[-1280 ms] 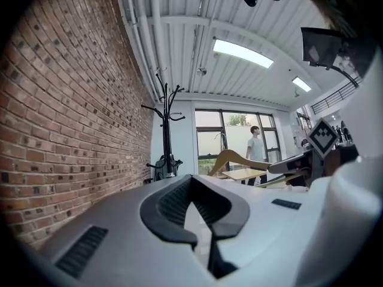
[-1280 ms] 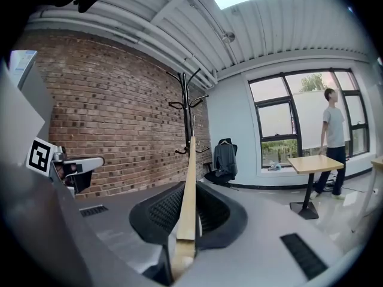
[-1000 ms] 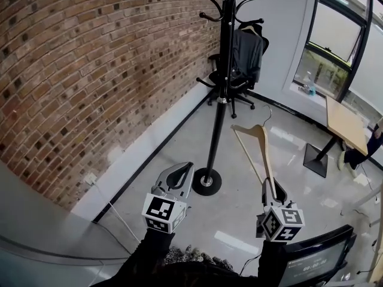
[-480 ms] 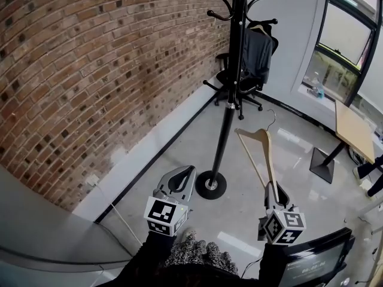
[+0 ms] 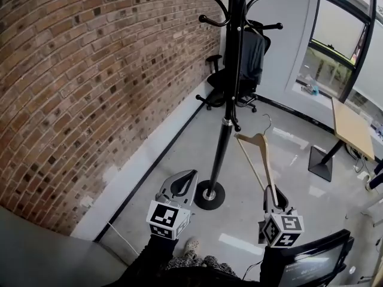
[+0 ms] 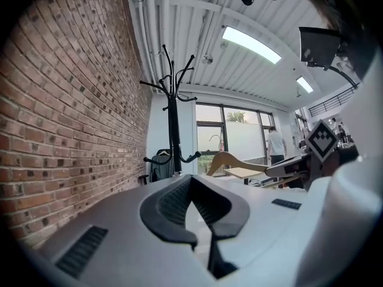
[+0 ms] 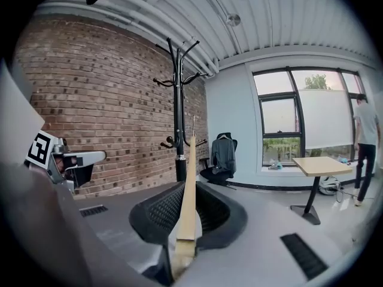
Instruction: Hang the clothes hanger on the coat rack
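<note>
Right gripper [image 5: 274, 191]: its jaws are being pressed onto the end of one arm of the clothes hanger, which is being pinched between the black ribbed pads.
Clothes hanger [image 5: 264, 158]: pale wood with a metal hook; it is being held off the floor, slanting up and away from the right gripper, with the hook at its far top end.
Hook versus rack: the hook is being held near the lower pegs of the coat rack, to their right, and is not being carried by any peg.
Coat rack [image 5: 230, 94]: a black pole with curved pegs on a round base; it is being seen upright on the grey floor [image 5: 281, 160], close to the brick wall [image 5: 90, 70].
Left gripper [image 5: 190, 176]: its jaws are being kept together at the tips with nothing between them; it is being held low, to the left of the rack's base.
Office chair [image 5: 242, 70]: behind the rack, a dark jacket is being carried over its back.
Table [image 5: 347, 127]: a wooden top is being seen at the right, under the window.
Person [image 7: 365, 142]: in the right gripper view, a standing figure is being shown beside the window.
</note>
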`<state>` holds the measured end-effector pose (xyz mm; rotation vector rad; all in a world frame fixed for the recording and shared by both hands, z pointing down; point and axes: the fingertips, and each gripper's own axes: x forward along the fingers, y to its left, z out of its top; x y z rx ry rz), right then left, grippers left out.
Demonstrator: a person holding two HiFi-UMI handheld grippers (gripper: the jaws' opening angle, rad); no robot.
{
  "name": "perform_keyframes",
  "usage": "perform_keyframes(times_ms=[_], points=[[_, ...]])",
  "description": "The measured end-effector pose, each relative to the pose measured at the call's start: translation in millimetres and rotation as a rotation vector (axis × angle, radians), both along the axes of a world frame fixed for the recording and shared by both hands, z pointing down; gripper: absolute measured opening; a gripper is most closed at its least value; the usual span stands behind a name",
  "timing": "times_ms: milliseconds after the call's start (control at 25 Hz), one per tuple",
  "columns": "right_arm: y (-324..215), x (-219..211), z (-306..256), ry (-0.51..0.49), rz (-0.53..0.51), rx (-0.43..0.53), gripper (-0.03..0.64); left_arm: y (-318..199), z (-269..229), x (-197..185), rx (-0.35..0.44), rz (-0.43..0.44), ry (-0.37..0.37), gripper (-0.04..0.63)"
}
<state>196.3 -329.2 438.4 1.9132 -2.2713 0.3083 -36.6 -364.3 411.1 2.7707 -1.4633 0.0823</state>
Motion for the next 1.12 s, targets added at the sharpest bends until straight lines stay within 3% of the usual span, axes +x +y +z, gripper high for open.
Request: perform_keyframes(times_ms=[480, 840, 1120], points=[[-76.5, -12.4, 3.8, 0.044, 0.046, -0.01, 0.058, -91.3, -6.8, -6.0, 0.015, 0.059, 0.011, 0.006], [-112.2, -19.9, 14.7, 0.059, 0.035, -0.031, 0.058, -119.5, -7.5, -4.5, 0.01, 0.08, 0.006, 0.006], [-138.1, -17.1, 36.0, 0.062, -0.003, -0.052, 0.058, -132.6, -5.2, -1.9, 0.001, 0.048, 0.004, 0.006]])
